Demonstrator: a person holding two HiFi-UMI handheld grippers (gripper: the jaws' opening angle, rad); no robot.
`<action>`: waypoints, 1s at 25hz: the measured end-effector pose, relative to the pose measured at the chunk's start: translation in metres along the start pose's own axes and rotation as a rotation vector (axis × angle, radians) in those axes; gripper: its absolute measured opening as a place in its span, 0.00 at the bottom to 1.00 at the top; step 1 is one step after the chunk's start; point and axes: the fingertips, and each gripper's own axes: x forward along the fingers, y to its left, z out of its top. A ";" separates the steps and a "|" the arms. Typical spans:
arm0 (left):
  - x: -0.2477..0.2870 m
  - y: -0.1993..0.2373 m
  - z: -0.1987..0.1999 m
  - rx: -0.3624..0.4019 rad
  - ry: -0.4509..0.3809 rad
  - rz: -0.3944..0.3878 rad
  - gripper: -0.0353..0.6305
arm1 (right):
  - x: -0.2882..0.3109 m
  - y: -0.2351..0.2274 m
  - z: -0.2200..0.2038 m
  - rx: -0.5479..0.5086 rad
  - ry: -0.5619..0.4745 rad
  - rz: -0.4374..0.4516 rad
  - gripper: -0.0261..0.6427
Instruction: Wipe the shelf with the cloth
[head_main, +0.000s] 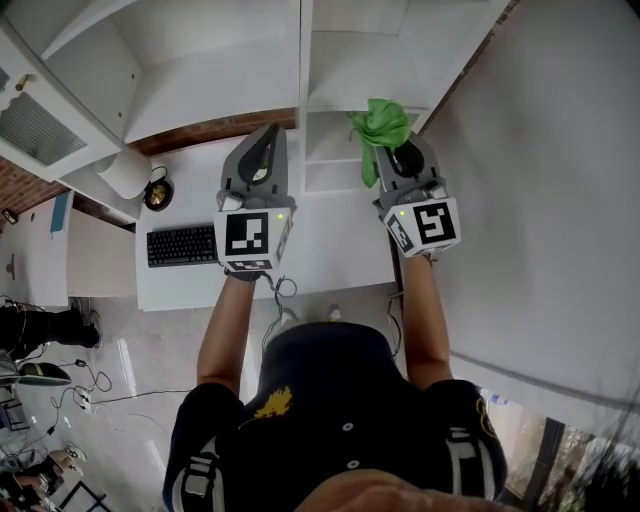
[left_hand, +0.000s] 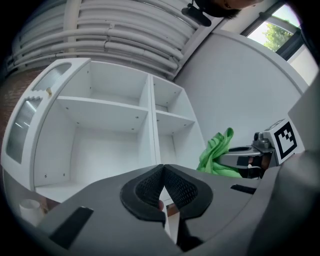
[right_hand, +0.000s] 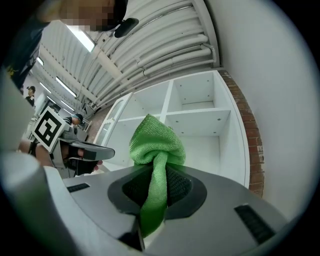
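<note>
Right gripper (right_hand: 159, 186) clamps green cloth (right_hand: 156, 142), held up short of white shelf (right_hand: 197, 118) | left gripper (left_hand: 163, 186) closed, empty | risk: narrow pinch, cloth may slip out when dragged across board.

Wears a dark navy short-sleeved top (head_main: 330, 365) with a yellow emblem (head_main: 272, 402) on the chest, small white studs (head_main: 347, 427) down the front and grey-and-white striped bands (head_main: 200, 470) at both sides. Has matching shells on the left gripper (head_main: 271, 131) and the right gripper (head_main: 393, 150): matt grey, wedge-shaped, tapering toward the tips. Bears a white marker cube (head_main: 248, 236) with a black square pattern at the back of each, with a small green light (head_main: 283, 213) lit near a corner. Shows black cross-hatched pads (left_hand: 150, 186) inside the jaws, and a thin grey cable (head_main: 283, 291) looped below the left cube.
</note>
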 end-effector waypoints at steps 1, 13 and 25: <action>-0.004 0.000 -0.003 -0.006 0.005 0.006 0.08 | -0.003 0.003 -0.004 0.004 0.009 0.002 0.11; -0.029 0.009 -0.030 -0.014 0.057 0.035 0.08 | -0.018 0.009 -0.020 0.024 0.033 -0.014 0.11; -0.038 0.022 -0.024 -0.002 0.040 0.047 0.08 | -0.014 0.005 -0.024 0.022 0.081 -0.073 0.11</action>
